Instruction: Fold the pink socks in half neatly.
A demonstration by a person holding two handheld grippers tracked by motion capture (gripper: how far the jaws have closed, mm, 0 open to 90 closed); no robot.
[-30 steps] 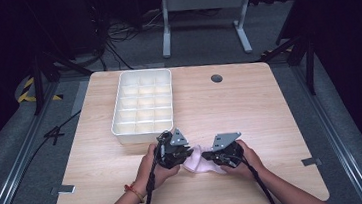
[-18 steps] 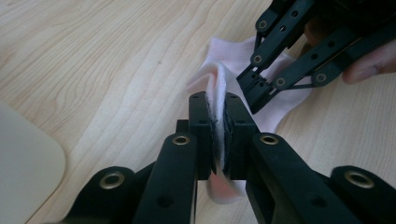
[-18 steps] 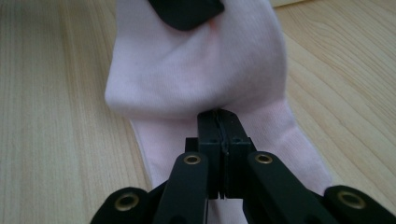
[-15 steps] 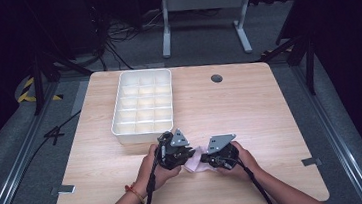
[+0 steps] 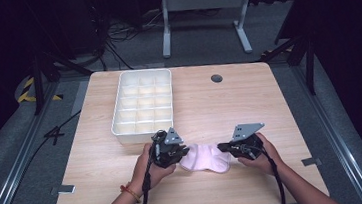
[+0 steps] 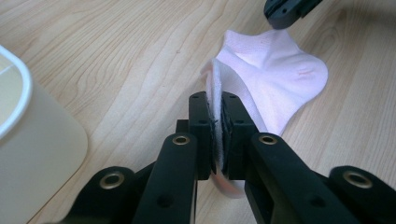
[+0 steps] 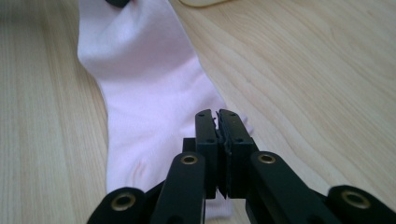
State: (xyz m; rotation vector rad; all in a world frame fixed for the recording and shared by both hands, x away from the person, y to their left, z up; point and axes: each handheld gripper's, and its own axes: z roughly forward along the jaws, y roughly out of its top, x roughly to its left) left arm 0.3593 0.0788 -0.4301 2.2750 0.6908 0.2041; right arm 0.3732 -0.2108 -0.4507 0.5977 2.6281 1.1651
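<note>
On the table [image 5: 279, 97], near its front edge, a pink sock [image 5: 203, 157] lies stretched between two tools: the left tool [image 5: 178, 152] pinches one end, the right tool [image 5: 225, 148] clamps the other (likely flattening it), beside a white tray [image 5: 121, 129].

The right gripper [image 5: 225, 148] now sits farther toward the right side of the light wooden worktop [image 5: 269, 103] than a second ago, so the gap between it and the left gripper [image 5: 183, 153] is wider. The small pale pink fabric sock [image 5: 203, 157], bunched up and mostly hidden between the two grippers in the earlier pictures, is now drawn out flat between them, with far more of its cloth showing. The person's right hand [image 5: 258, 154] has shifted rightward along with its gripper
</note>
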